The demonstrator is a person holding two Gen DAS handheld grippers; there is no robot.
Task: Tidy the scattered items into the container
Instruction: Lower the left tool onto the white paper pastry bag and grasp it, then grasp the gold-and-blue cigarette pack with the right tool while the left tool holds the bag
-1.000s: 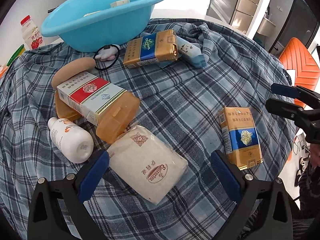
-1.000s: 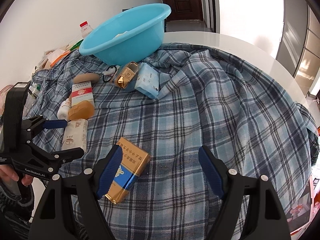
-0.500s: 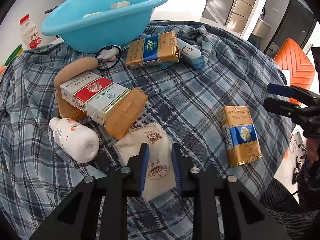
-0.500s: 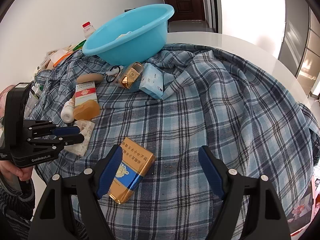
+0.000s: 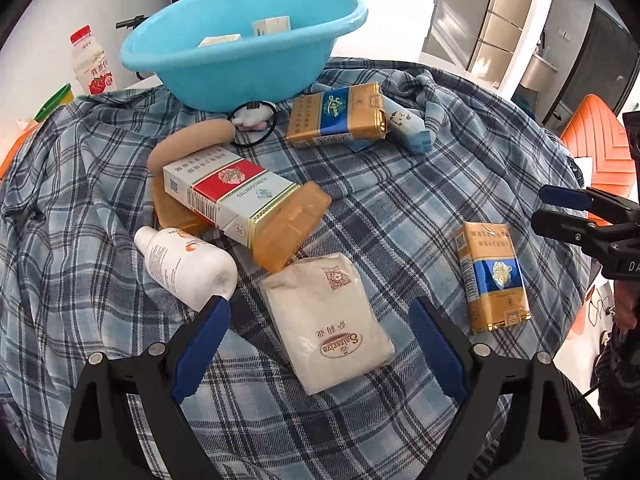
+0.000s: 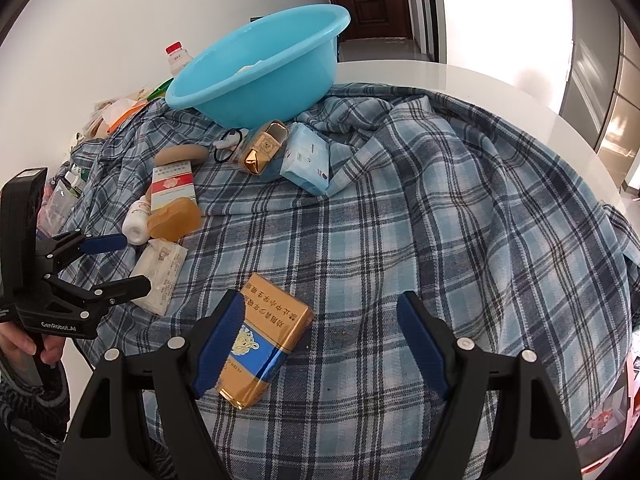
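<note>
Left claw spreading over the white packet

The left claw (image 5: 320,344) is opening, its pads clear of the white packet (image 5: 326,320) lying between them on the plaid-covered surface (image 5: 400,184), long axis pointing away toward the blue basin (image 5: 240,68). The right claw (image 6: 320,344), half-wide and empty, hovers beside the gold box (image 6: 266,340)

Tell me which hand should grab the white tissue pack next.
Left. The left tongs are opening right over the white tissue pack, not gripping it. The right tongs hover open beside the gold-and-blue box.
</note>
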